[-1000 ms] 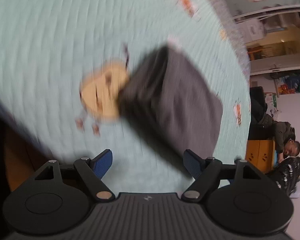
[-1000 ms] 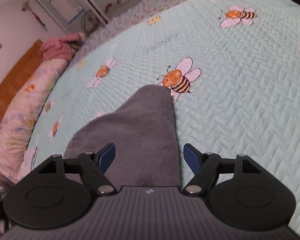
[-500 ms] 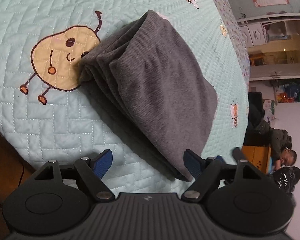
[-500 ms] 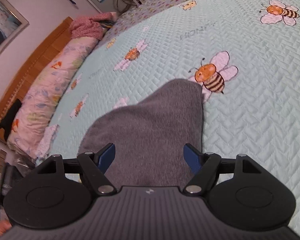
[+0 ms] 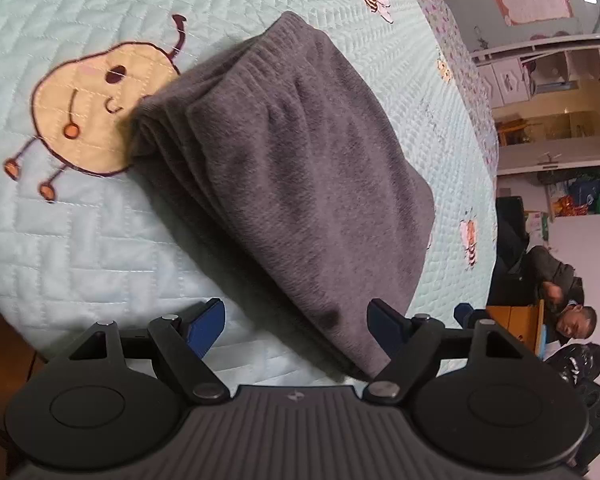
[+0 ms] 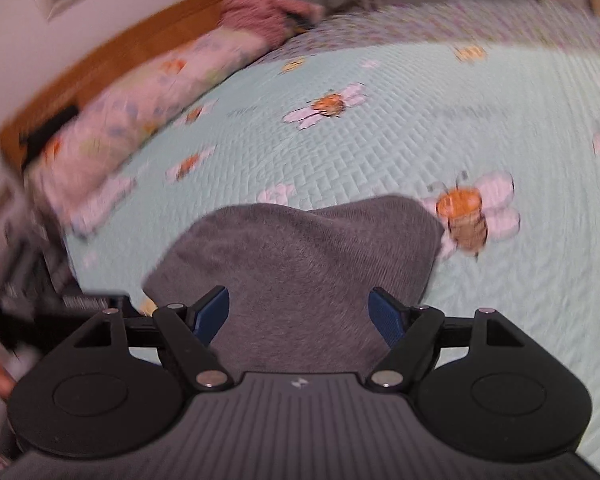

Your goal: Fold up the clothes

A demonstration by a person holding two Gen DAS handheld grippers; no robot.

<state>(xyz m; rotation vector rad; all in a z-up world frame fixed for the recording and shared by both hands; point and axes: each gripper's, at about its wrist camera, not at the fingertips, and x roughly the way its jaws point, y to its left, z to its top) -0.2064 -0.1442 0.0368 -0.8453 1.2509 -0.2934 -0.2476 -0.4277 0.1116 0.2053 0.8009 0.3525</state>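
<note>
A dark grey garment [image 5: 292,168] lies folded into a thick bundle on the pale green quilted bedspread [image 5: 80,248]. Its ribbed waistband end points toward a yellow cartoon figure [image 5: 96,108] sewn into the quilt. My left gripper [image 5: 296,320] is open and empty, with the bundle's near corner between its blue pads. The garment also shows in the right wrist view [image 6: 300,256], which is blurred. My right gripper [image 6: 300,314] is open and empty, just over the garment's near edge.
Bee prints [image 6: 472,212] dot the bedspread [image 6: 380,140]. A floral pillow [image 6: 140,120], a pink cloth [image 6: 268,16] and a wooden headboard [image 6: 112,64] lie at the bed's far side. A seated person [image 5: 568,312] and shelves [image 5: 540,72] are beyond the bed.
The left gripper has settled from a blurred swing and come closer over the folded garment. The right gripper has turned, bringing pillow and headboard into view. Both stay open.
</note>
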